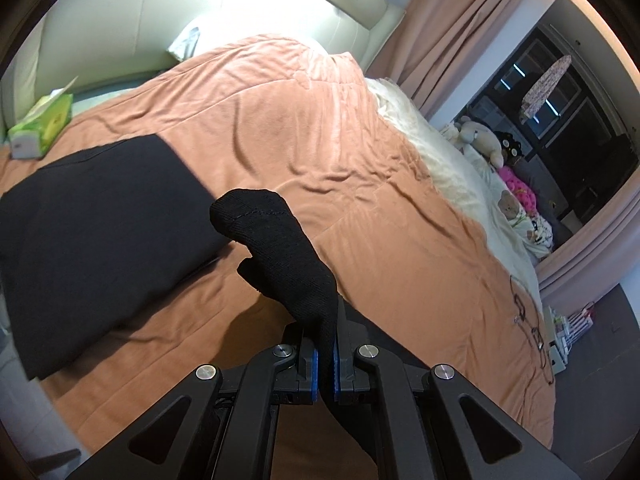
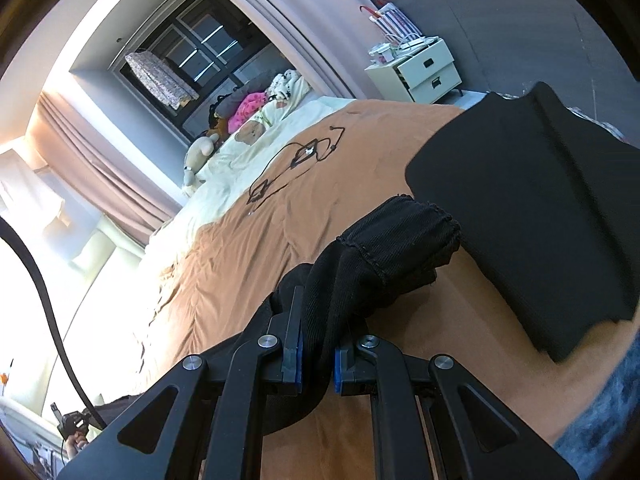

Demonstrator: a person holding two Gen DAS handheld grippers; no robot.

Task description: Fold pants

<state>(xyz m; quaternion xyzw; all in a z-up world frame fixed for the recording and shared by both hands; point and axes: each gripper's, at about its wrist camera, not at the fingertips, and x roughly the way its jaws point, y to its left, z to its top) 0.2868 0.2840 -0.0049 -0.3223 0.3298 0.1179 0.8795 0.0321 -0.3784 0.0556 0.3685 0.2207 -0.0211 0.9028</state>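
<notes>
I hold left gripper (image 1: pixel 326 354) clamped on black pants (image 1: pixel 280 248) hem; right gripper (image 2: pixel 316 356) clamped on bunched hem. Pants body lies ahead on orange bedspread (image 1: pixel 320 140). Risk: uneven pull skews fold; thin bite slips.

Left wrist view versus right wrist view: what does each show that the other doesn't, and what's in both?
Only the left wrist view shows the green tissue box by the headboard and a pillow.

Only the right wrist view shows the white nightstand and a dark cable hanging at the left.

Both show the orange bedspread, black pants lying on it with a bunched edge clamped in each view's jaws, the stuffed toys, curtains and dark window.
</notes>
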